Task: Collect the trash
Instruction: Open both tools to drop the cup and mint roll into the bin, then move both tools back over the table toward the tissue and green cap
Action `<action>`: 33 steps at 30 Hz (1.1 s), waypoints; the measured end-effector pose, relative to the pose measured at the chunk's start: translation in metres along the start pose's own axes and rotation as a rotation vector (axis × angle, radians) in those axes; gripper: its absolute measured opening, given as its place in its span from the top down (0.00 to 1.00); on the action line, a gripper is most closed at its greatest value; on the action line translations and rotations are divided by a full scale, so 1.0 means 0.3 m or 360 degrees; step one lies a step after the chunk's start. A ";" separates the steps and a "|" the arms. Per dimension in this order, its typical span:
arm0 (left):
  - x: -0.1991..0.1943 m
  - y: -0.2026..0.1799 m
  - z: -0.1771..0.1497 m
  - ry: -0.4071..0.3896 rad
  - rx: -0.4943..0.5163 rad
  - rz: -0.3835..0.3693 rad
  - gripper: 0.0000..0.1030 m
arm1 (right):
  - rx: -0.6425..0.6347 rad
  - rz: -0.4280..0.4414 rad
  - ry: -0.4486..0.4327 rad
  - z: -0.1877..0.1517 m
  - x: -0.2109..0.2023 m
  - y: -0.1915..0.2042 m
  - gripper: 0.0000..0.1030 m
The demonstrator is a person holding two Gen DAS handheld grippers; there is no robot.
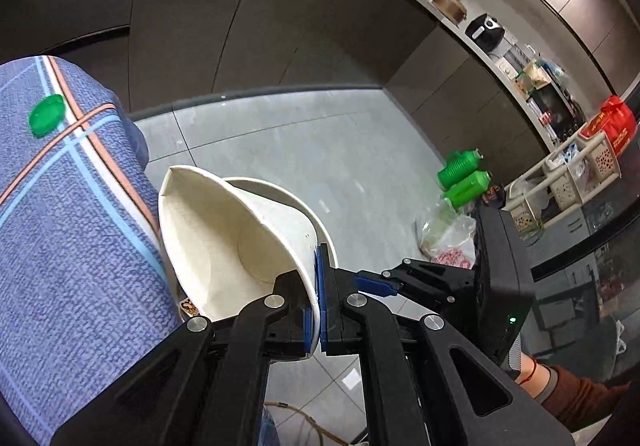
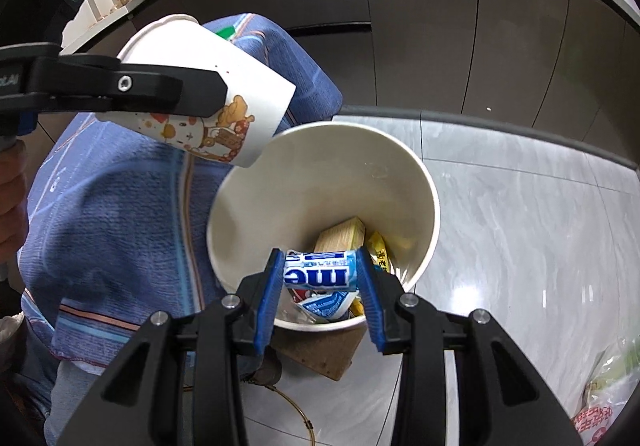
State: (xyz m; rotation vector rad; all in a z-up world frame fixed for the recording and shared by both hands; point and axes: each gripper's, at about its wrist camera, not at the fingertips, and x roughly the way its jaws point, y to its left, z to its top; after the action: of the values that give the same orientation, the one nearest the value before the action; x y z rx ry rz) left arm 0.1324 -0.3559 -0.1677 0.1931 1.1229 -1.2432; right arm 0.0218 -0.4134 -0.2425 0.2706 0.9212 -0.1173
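My left gripper point(image 1: 317, 302) is shut on the rim of a squashed white paper cup point(image 1: 236, 230). In the right wrist view the cup point(image 2: 208, 98), printed with cartoon bears, hangs tilted just above and left of a large white paper bucket point(image 2: 320, 182). My right gripper point(image 2: 320, 278) is shut on a blue and white Mentos wrapper point(image 2: 320, 273) over the bucket's near rim. Inside the bucket lie a tan box point(image 2: 340, 236) and a yellow wrapper point(image 2: 378, 246). A green bottle cap point(image 1: 47, 114) lies on the blue plaid tablecloth point(image 1: 60, 226).
The bucket stands on a brown board point(image 2: 320, 350) beside the cloth-covered table point(image 2: 120, 226). Two green bottles point(image 1: 464, 174) and a plastic bag point(image 1: 448, 234) lie on the grey tiled floor. Dark cabinets and a cluttered counter point(image 1: 500, 46) run behind. A cable point(image 2: 296, 406) lies on the floor.
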 end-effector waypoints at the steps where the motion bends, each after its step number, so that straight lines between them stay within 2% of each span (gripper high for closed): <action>1: 0.009 -0.003 0.002 0.0006 0.0003 0.0002 0.98 | -0.0001 0.0001 0.0003 0.000 0.005 -0.001 0.63; 5: 0.053 -0.020 0.016 0.0027 0.0025 0.0024 0.96 | -0.0008 0.0004 0.0013 -0.005 0.030 -0.011 0.62; 6: 0.065 -0.023 0.020 0.0036 0.0026 0.0030 0.93 | -0.0009 0.0006 0.0017 -0.006 0.036 -0.013 0.61; 9: 0.088 -0.026 0.031 0.0029 -0.0002 0.0070 0.63 | -0.0030 0.0004 0.0014 -0.013 0.037 -0.013 0.51; 14: 0.088 -0.014 0.040 0.0006 -0.0032 0.0089 0.53 | -0.0087 0.0003 0.0011 -0.029 0.034 -0.019 0.35; 16: 0.081 -0.010 0.044 -0.0014 -0.0038 0.0114 0.43 | -0.0099 0.0001 0.0011 -0.036 0.029 -0.022 0.28; 18: 0.068 -0.005 0.043 -0.0035 -0.0039 0.0117 0.38 | -0.0095 0.0008 0.0000 -0.045 0.020 -0.028 0.17; 20: 0.055 -0.004 0.043 -0.0054 -0.0032 0.0131 0.34 | -0.0090 0.0011 -0.0015 -0.050 0.007 -0.033 0.12; 25: 0.013 -0.003 0.040 -0.0139 -0.0045 0.0226 0.08 | -0.0087 0.0005 -0.0024 -0.049 0.002 -0.031 0.05; 28: -0.013 0.015 0.034 -0.0177 -0.0105 0.0296 0.08 | -0.0084 0.0007 -0.0027 -0.036 0.001 -0.027 0.03; 33: -0.066 0.048 0.024 -0.0218 -0.0182 0.0321 0.08 | -0.0065 0.0013 -0.0007 -0.024 -0.003 -0.020 0.03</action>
State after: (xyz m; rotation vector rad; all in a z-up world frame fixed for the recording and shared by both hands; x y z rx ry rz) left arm 0.1502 -0.3425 -0.1555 0.1293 1.0260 -0.9957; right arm 0.0144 -0.4172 -0.2469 0.2363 0.9171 -0.0914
